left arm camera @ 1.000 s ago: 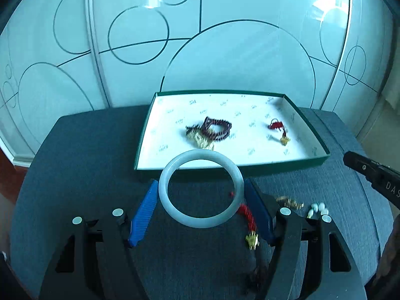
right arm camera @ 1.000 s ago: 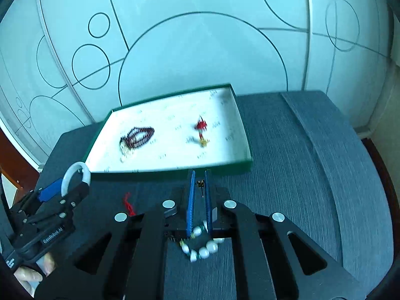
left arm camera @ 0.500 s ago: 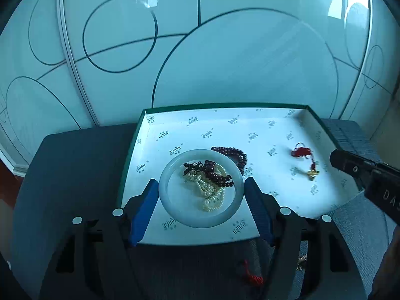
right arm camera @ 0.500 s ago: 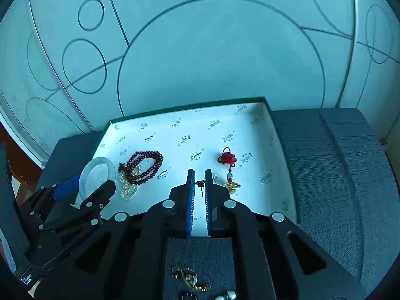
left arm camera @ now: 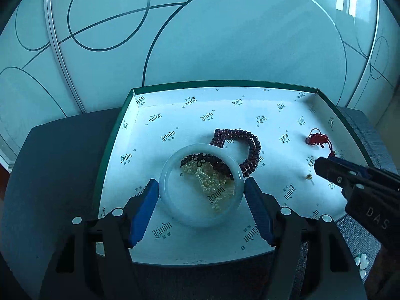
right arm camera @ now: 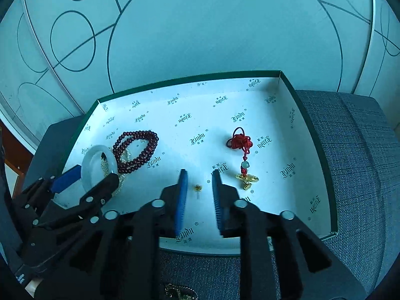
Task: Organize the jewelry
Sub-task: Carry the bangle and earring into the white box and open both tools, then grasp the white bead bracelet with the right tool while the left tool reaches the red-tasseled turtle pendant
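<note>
My left gripper has its blue pads pressed against the two sides of the white bangle, holding it flat above the floor of the green-edged box. Through the ring I see the pearl strand lying in a heap on the box's white lining, and the dark red bead bracelet loops out from under the bangle toward 1 o'clock.

My right gripper hangs over the box with its pads parted, holding nothing. Between them, on the lining, sits a small gold ear stud, apart from both pads. At 2 o'clock from the stud lies the red knotted charm with its pale bead and gold pendant, the pendant just beside my right pad. In the left camera that same charm shows at 3 o'clock, partly behind my right gripper.

The box sits on a grey fabric seat. Outside the box, on the seat by its near edge, lie a gold brooch and a few white beads. A pale wall with dark circle lines stands at 12 o'clock.
</note>
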The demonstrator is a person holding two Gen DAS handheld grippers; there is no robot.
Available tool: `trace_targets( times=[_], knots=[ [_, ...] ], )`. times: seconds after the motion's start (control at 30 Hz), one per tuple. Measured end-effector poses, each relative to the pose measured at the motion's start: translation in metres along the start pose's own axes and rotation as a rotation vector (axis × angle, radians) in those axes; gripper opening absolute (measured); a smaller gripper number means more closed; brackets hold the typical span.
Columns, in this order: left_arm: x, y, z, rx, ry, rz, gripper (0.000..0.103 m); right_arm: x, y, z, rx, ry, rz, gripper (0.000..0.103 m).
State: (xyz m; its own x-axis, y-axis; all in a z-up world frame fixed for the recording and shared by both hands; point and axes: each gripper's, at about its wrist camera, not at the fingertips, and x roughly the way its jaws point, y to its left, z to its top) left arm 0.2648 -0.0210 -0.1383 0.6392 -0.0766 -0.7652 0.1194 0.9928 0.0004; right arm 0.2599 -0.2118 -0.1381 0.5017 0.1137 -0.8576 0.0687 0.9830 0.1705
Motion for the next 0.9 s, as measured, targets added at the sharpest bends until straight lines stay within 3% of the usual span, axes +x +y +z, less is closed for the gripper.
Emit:
trace_targets(
  times=[0.13,0.3,0.5,0.63,0.9],
  knots=[
    [-0.007,0.0,0.001,-0.015,0.005,-0.014,0.07,-0.024,0.002,0.005,-0.008,-0.042,0.006,0.022],
    [-0.046,-0.002,0.006,-0.011,-0.055,-0.03,0.07,-0.063,0.001,0.003,-0.008,-0.09,0.011,0.022],
    [-0.087,-0.011,-0.012,-0.012,-0.06,-0.061,0.07,-0.109,-0.011,-0.021,0.016,-0.115,0.012,0.022],
    [-0.101,-0.014,-0.038,-0.021,-0.036,-0.07,0.07,-0.125,-0.023,-0.054,0.044,-0.096,-0.012,0.022],
    [-0.099,-0.017,-0.084,-0.055,0.033,-0.066,0.07,-0.114,-0.036,-0.118,0.091,0.009,-0.052,0.022]
  ],
)
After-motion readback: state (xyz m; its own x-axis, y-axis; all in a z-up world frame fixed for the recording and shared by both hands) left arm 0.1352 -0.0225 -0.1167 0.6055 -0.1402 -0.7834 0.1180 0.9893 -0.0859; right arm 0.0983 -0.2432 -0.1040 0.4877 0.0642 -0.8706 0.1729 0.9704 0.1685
